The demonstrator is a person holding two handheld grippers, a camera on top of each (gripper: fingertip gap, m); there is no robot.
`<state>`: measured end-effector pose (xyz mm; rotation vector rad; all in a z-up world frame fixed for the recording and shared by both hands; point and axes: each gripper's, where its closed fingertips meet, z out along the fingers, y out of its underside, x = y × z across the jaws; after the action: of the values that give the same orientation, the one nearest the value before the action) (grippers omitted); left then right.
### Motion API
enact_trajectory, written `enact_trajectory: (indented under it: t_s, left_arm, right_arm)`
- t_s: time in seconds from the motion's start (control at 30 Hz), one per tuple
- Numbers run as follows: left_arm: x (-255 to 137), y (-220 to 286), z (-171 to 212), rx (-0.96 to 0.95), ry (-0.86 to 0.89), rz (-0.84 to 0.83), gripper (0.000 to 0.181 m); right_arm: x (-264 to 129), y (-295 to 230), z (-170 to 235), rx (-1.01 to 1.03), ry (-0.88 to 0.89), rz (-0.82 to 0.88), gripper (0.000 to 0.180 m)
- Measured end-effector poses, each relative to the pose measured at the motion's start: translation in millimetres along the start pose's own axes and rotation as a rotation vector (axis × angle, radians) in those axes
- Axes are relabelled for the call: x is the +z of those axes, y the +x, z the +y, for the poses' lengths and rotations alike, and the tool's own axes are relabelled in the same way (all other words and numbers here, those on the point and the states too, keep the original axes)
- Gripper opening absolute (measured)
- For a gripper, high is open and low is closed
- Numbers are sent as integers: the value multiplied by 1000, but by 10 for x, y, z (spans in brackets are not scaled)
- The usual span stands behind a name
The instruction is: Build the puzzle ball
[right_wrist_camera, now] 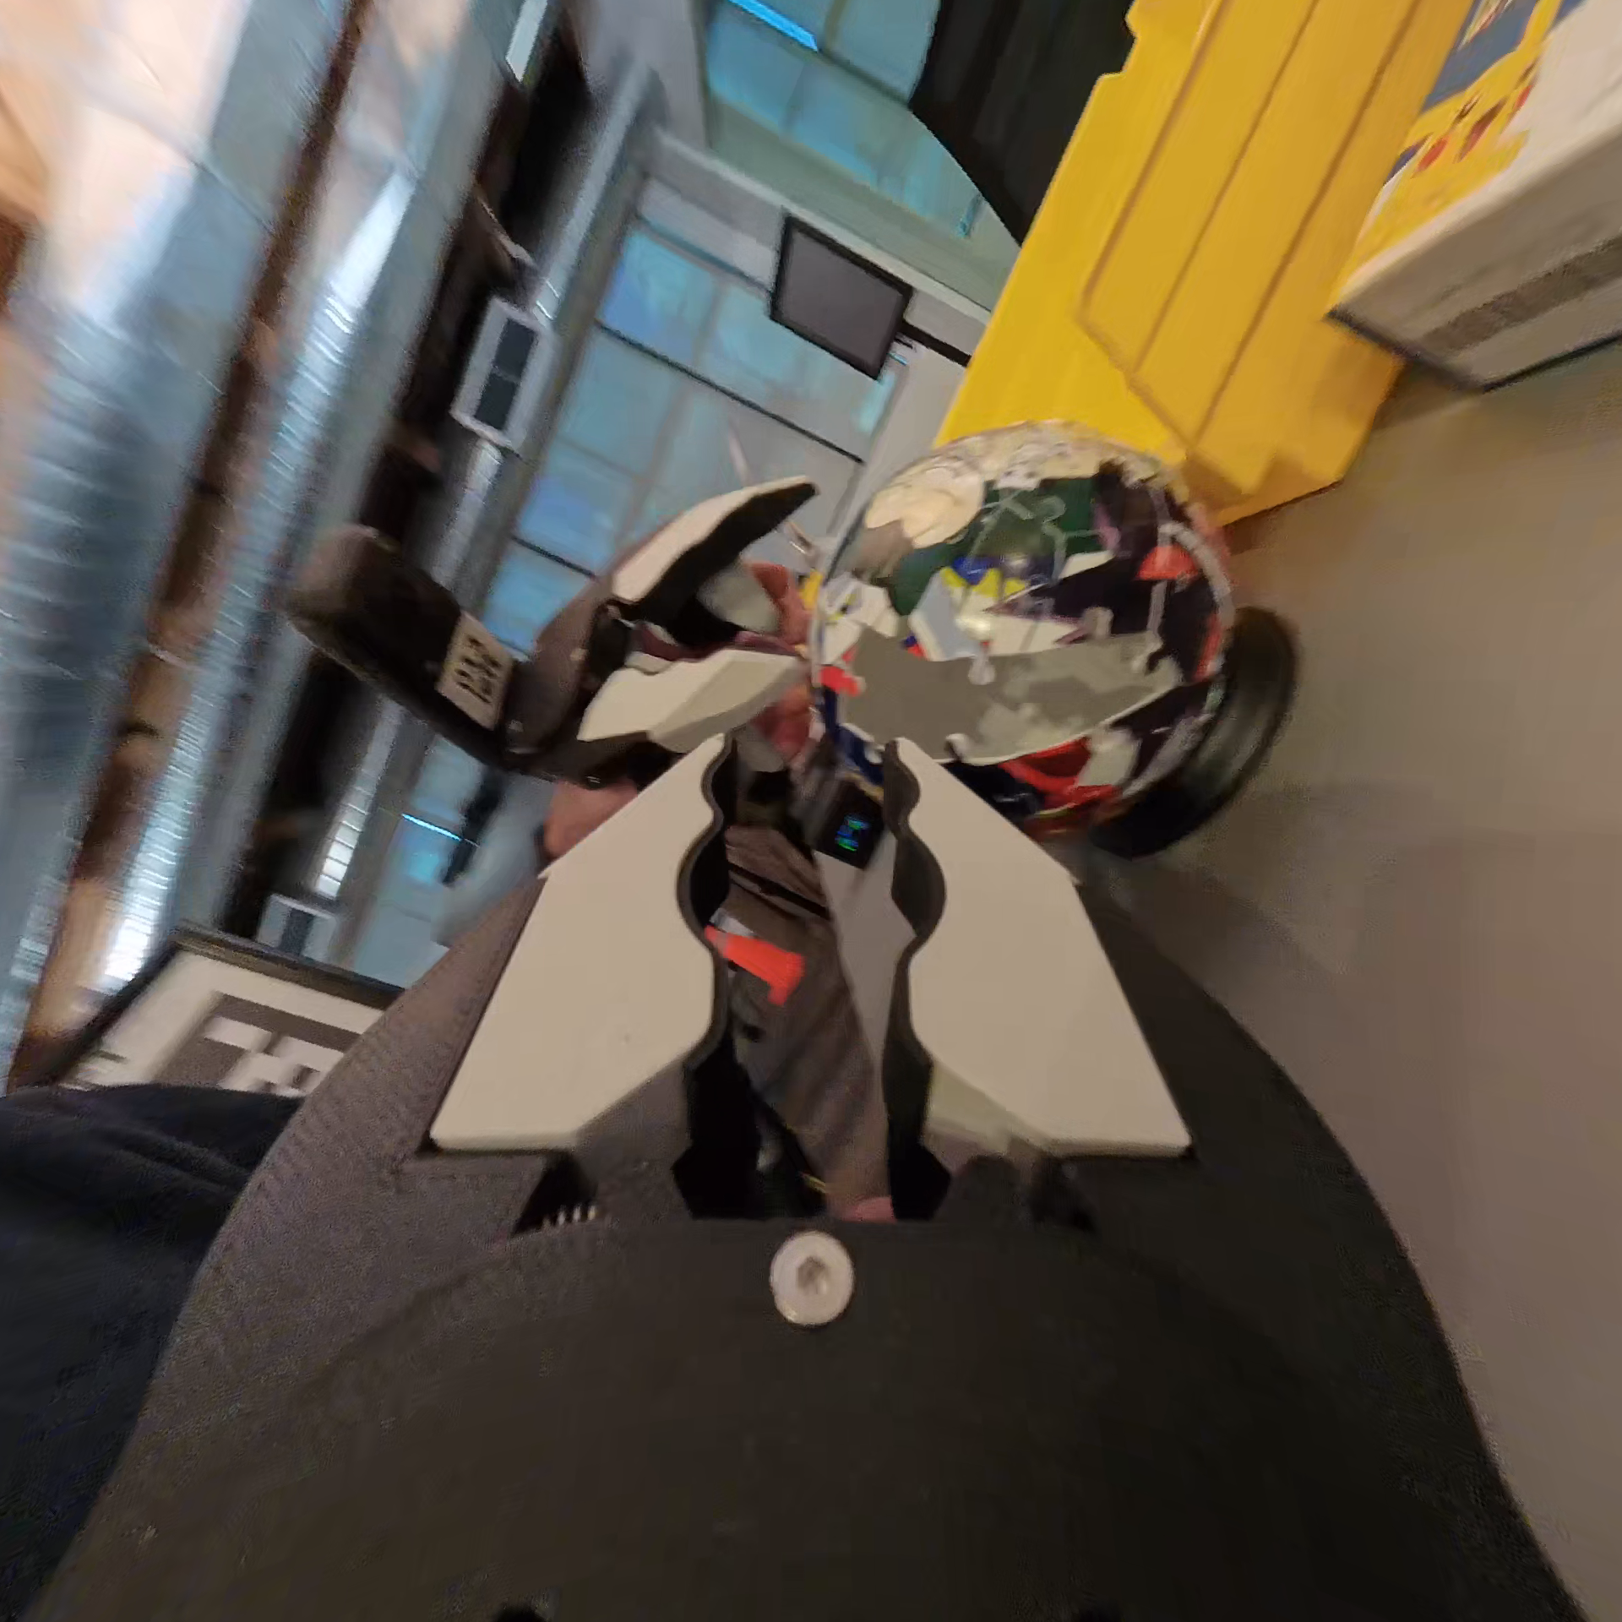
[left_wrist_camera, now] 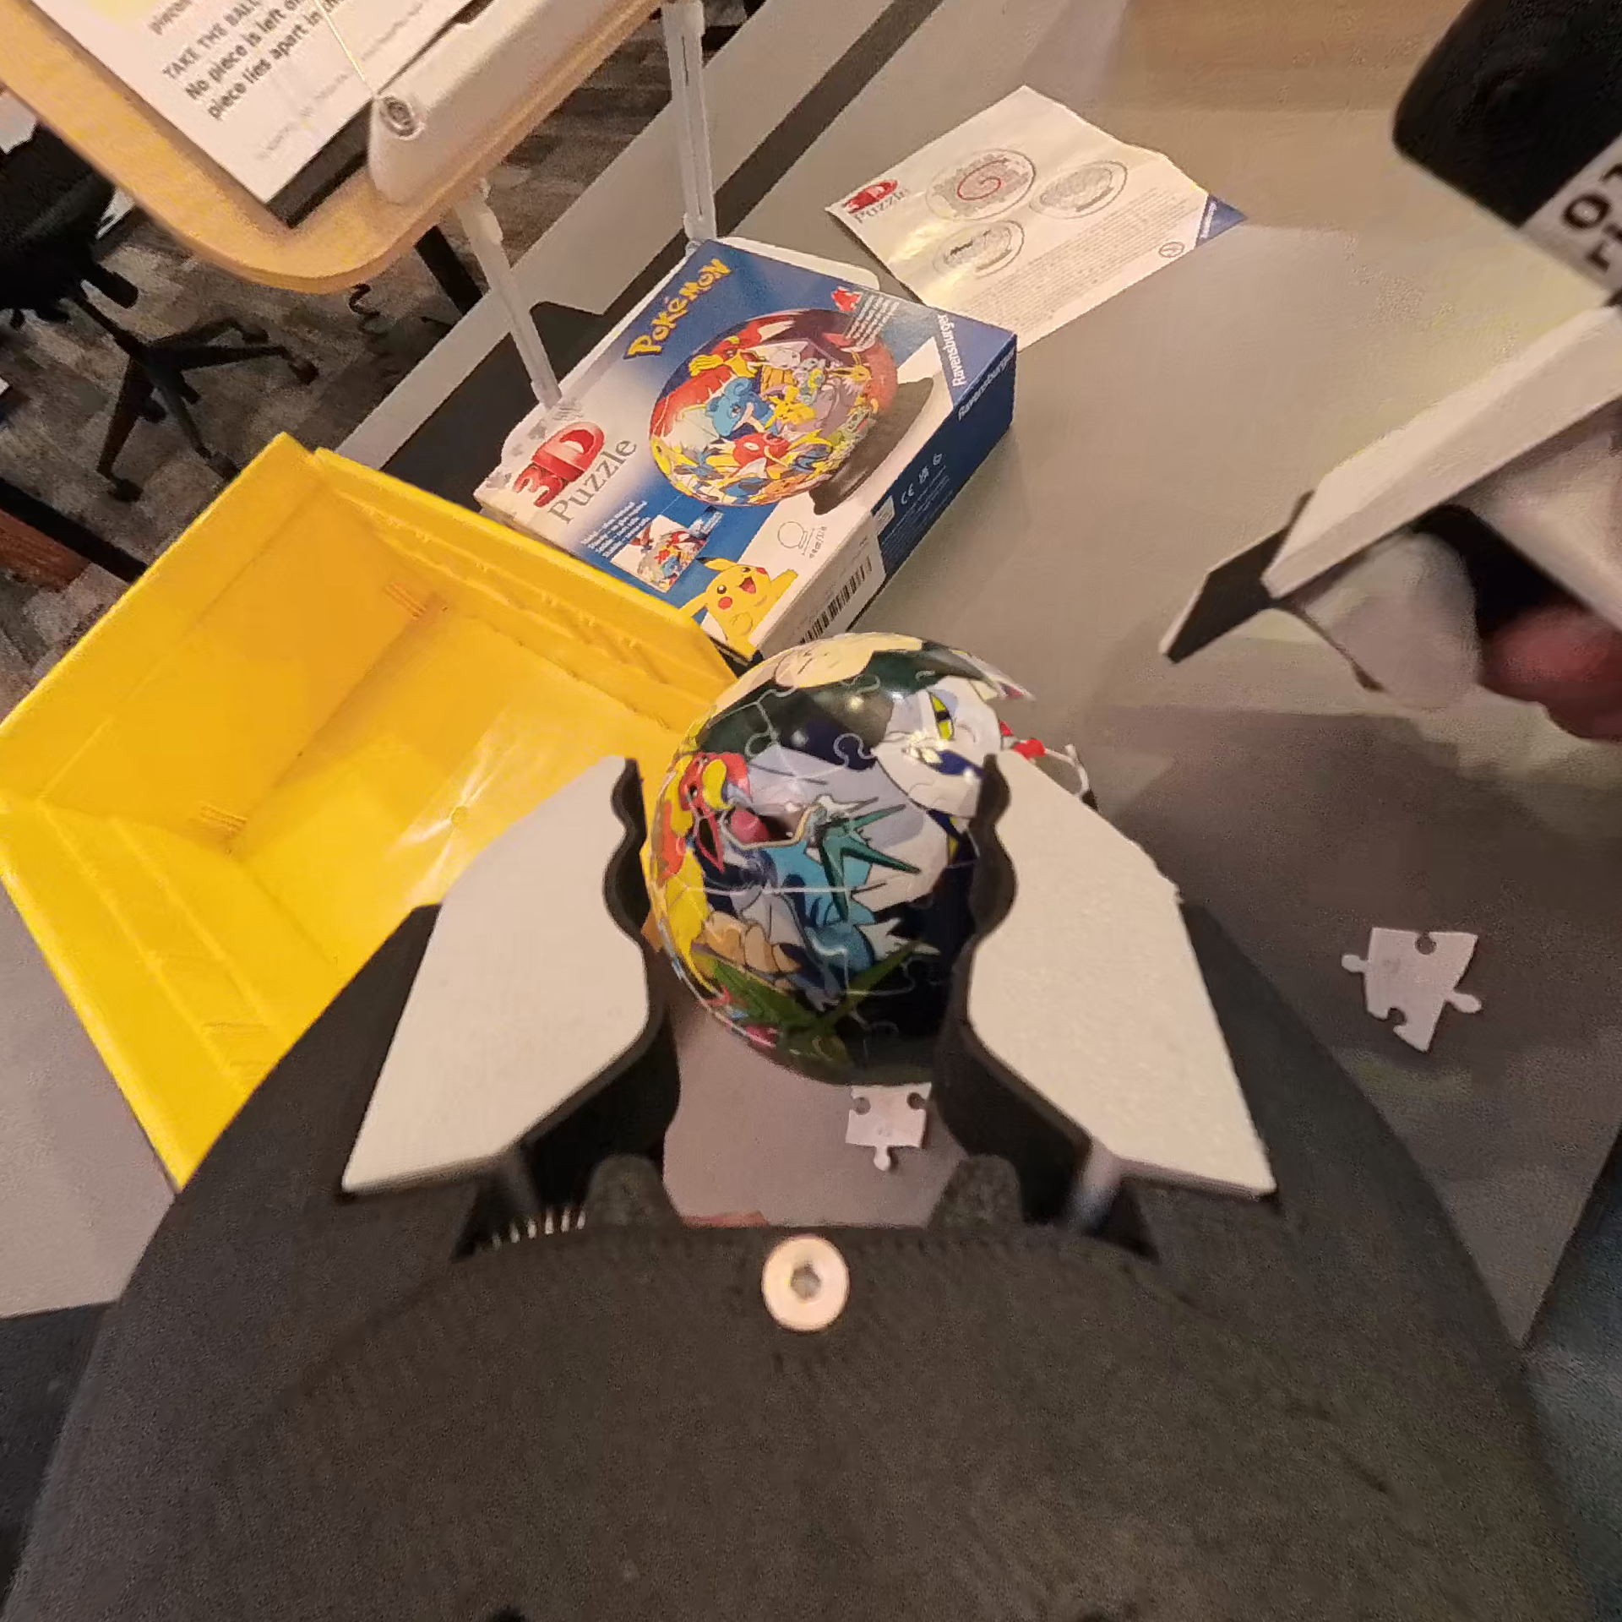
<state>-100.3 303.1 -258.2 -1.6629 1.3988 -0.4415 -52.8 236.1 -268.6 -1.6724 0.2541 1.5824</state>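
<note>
The colourful puzzle ball (left_wrist_camera: pixel 816 860) stands on a black round stand (right_wrist_camera: pixel 1229 746) on the grey table. It has a gap of missing pieces on one side (right_wrist_camera: pixel 957 693). My left gripper (left_wrist_camera: pixel 812 781) comes from above, and its fingers press the ball's upper sides. It also shows in the right wrist view (right_wrist_camera: pixel 794 584). Two loose pieces lie grey side up: one to the right (left_wrist_camera: pixel 1413 983) and one under the ball (left_wrist_camera: pixel 886 1128). My right gripper (right_wrist_camera: pixel 807 750) is open and empty, just short of the gap. It shows at the right of the left wrist view (left_wrist_camera: pixel 1211 614).
A yellow bin (left_wrist_camera: pixel 175 922) stands right beside the ball on the left. The blue puzzle box (left_wrist_camera: pixel 772 439) lies behind it, and an instruction sheet (left_wrist_camera: pixel 1036 211) lies farther back. A wooden table (left_wrist_camera: pixel 219 193) and an office chair (left_wrist_camera: pixel 132 351) stand beyond the table's edge.
</note>
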Motion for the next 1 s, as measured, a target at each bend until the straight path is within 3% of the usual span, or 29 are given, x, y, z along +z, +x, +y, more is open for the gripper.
enact_trajectory:
  t_s: [0.17,0.37,0.63,1.0]
  left_arm:
    - [-129,18,105,-61,10,-11,80]
    - [-152,132,388,-121,-9,-6,105]
    - [77,165,711,-102,-57,-29,112]
    - [115,152,693,-49,-56,-17,109]
  right_arm:
    - [-42,101,-340,-327,-84,104,33]
    - [197,333,-469,-508,-249,157,27]
    - [406,567,-456,-410,-336,118,24]
    - [407,626,-402,-285,-346,72,24]
